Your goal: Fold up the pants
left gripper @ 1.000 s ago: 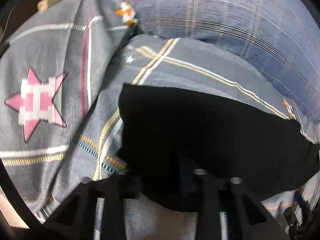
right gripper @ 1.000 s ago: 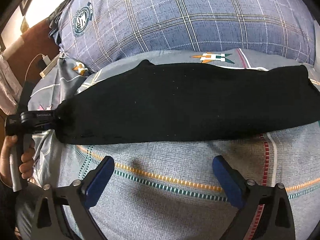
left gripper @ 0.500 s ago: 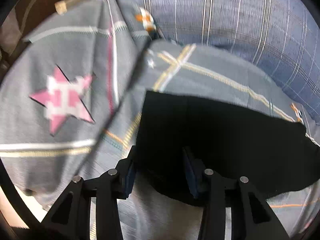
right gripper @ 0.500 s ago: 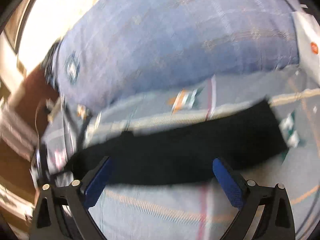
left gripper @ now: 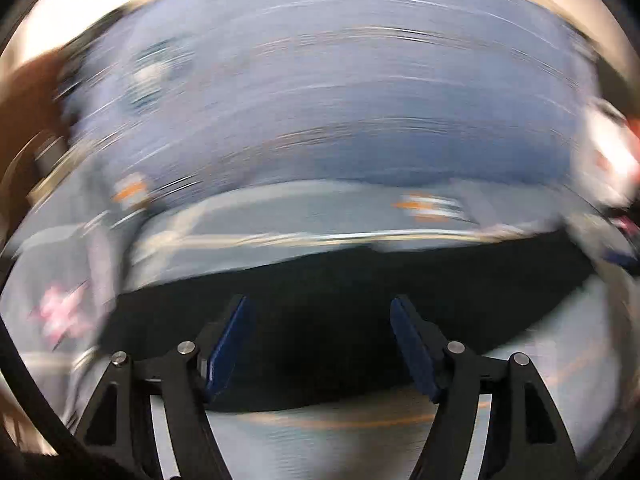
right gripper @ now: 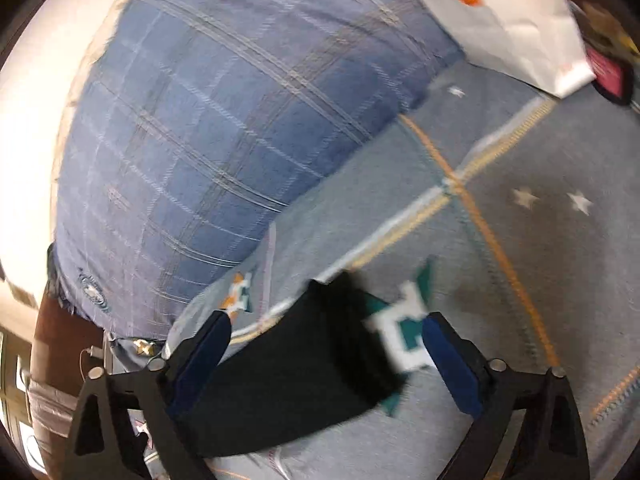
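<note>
The black pants lie folded into a long narrow strip across the grey star-print bedsheet. The left wrist view is badly smeared by motion. My left gripper hovers over the strip's near edge. Its jaws are opening and its blue pads stand apart, pressing nothing. In the right wrist view one end of the pants lies between the fingers of my right gripper. That gripper's jaws are closing, but both pads stand clear of the cloth.
A big blue plaid pillow fills the far side of the bedsheet. A white paper bag with an orange mark lies at the top right, next to a pink item. Brown furniture borders the left.
My left gripper let go of the pants' end, opened and swung away fast. My right gripper moved along the strip to its other end and rolled, and its jaws narrowed slightly.
</note>
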Motion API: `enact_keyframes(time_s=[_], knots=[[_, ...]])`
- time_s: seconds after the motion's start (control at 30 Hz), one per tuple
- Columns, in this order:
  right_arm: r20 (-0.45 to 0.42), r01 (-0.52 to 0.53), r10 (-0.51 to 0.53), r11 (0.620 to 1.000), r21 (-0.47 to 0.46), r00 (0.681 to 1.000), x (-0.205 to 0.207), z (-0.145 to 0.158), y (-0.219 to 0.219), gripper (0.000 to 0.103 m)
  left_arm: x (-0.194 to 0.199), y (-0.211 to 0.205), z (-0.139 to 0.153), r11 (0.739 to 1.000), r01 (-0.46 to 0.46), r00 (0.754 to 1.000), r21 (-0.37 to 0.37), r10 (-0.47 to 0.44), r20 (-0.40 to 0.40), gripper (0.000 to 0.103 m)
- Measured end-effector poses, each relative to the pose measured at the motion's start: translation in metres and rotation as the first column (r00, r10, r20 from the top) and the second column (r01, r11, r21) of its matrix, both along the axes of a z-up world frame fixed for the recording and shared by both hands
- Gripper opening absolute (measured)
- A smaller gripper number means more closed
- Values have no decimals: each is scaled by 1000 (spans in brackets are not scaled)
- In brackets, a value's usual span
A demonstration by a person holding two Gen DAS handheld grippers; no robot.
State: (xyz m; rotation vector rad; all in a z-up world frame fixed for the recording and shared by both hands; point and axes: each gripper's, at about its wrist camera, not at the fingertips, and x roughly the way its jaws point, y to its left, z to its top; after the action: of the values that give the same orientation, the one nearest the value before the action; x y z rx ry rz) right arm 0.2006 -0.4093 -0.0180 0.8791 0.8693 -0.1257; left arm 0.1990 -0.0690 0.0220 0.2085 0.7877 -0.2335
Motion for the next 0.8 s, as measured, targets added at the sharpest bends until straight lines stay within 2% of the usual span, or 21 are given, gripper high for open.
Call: enact_keyframes(time_s=[0.1,0.2,0.3,0.43,0.5,0.6,0.67,0.7,0.73,0.77,0.8], knots=[[24,-37,35,996,78,999,-2,-3,-3,84,-2,-83,-12,981,186,982,49,-185,-18,73],[115,-89,77,990,105,990,-11,10,-3,84,-8,-151,-25,938,324,946,123,-324,-23,73],[134,-107,91,988,113,987,-19,12,-6,84,-14,-193,-41,890,420,907,177,-419,-46,73],[82,-44,26,973,228,996,-29,-11,-27,85,-20,-216,-61,858,477,879,192,-461,-124,73],[34,11,-22,957,288,999,-35,-25,-37,85,-20,-219,-71,852,485,874,195,-464,-148,73],[18,41,-51,924,380,999,-35,-43,-44,85,-23,-222,-67,872,460,887,167,-445,-123,73],[12,39,-48,921,388,999,-34,-45,-43,85,-18,-222,-68,886,427,904,181,-415,-103,71],[12,38,-46,923,383,999,-34,-44,-43,85,-15,-222,-69,886,419,908,197,-408,-97,59],[12,37,-45,924,381,999,-33,-44,-42,85,-17,-225,-69,884,425,905,197,-412,-104,39],[12,40,-48,921,388,999,-33,-45,-42,85,-18,-225,-67,878,429,903,211,-415,-110,31],[12,43,-52,918,394,999,-31,-45,-43,85,-20,-225,-67,875,424,905,233,-412,-103,17]])
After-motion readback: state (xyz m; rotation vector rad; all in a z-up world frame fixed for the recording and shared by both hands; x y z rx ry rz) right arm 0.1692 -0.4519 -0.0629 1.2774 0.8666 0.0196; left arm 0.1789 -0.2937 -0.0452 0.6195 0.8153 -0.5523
